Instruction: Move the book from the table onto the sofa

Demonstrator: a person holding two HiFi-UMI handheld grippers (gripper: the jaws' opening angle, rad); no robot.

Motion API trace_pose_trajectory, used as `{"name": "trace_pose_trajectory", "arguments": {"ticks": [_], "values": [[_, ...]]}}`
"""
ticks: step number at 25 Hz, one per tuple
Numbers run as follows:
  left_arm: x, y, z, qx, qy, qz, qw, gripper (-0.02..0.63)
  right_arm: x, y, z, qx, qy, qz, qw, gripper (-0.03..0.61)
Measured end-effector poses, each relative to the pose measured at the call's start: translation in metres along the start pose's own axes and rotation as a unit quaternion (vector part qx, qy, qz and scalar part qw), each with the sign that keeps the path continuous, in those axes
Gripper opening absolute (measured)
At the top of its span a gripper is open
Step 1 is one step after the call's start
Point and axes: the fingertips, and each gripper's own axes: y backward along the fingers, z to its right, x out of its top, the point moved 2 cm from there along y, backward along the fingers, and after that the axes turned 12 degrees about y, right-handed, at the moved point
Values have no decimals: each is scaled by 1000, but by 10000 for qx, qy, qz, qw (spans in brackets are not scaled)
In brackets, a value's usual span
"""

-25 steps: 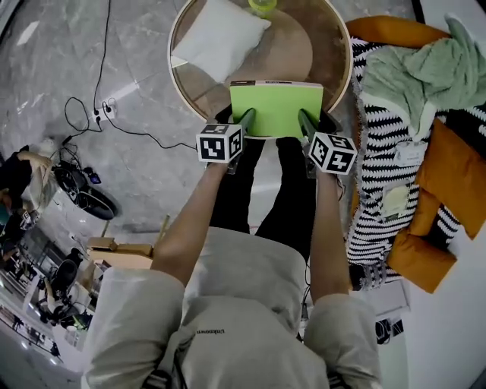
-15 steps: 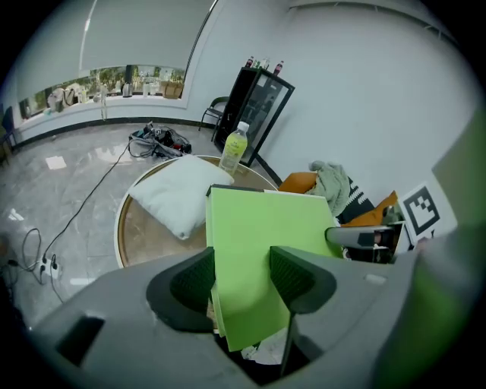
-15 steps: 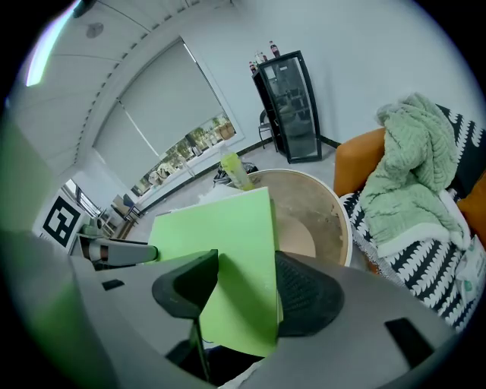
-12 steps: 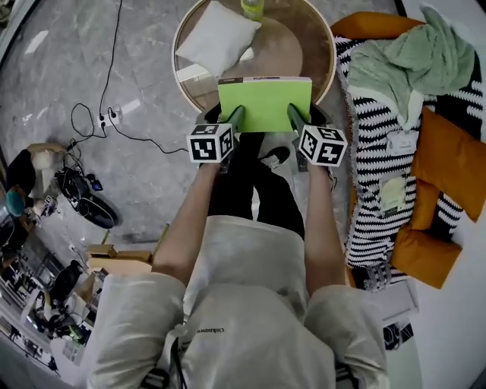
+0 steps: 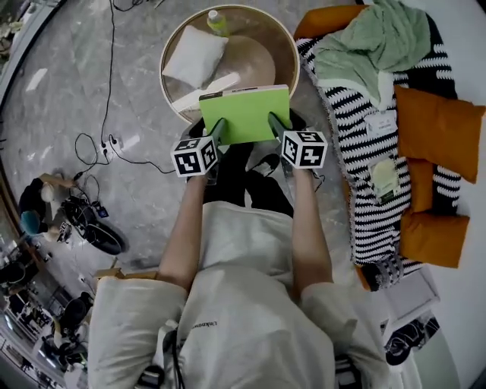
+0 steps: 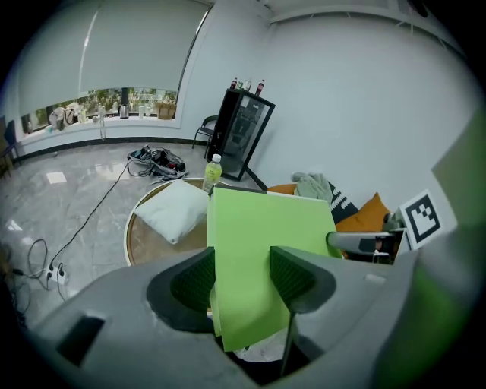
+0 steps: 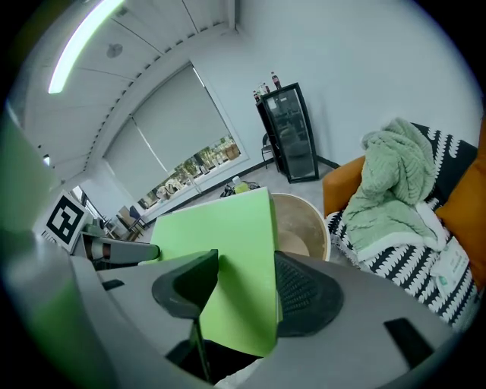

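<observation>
Looking down in the head view, the green book is up between both grippers, over the near rim of the round table and above the person's legs. The left gripper pinches the book's 7 o'clock corner and the right gripper its 5 o'clock corner. Beyond the book, on the table, there's a white pillow at 11 o'clock and a bottle at the far rim. The sofa runs along 3 o'clock under a striped cover, with a green throw heaped at 1 o'clock and orange cushions along its far side. A cable trails over the floor at 9 o'clock. In the left gripper view, both pads are pressed flat on the book's covers, with pillow and bottle behind it at 10 o'clock. In the right gripper view, the jaws are clamped on the book too, with the throw at 3 o'clock and a black fridge at 12.
</observation>
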Motion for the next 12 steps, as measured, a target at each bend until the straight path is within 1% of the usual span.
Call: {"name": "trace_pose_trajectory", "arguments": {"ticks": [2, 4, 8, 12], "values": [[1, 9, 10, -15, 84, 100, 9999, 232, 2, 14, 0, -46, -14, 90, 9999, 212], [0, 15, 21, -45, 37, 165, 9998, 232, 1, 28, 1, -115, -52, 171, 9998, 212], [-3, 20, 44, -199, -202, 104, 9995, 232, -4, 56, 9, -317, -211, 311, 9988, 212], [0, 20, 76, -414, -584, 83, 9974, 232, -7, 85, 22, -560, -427, 563, 9959, 212]]}}
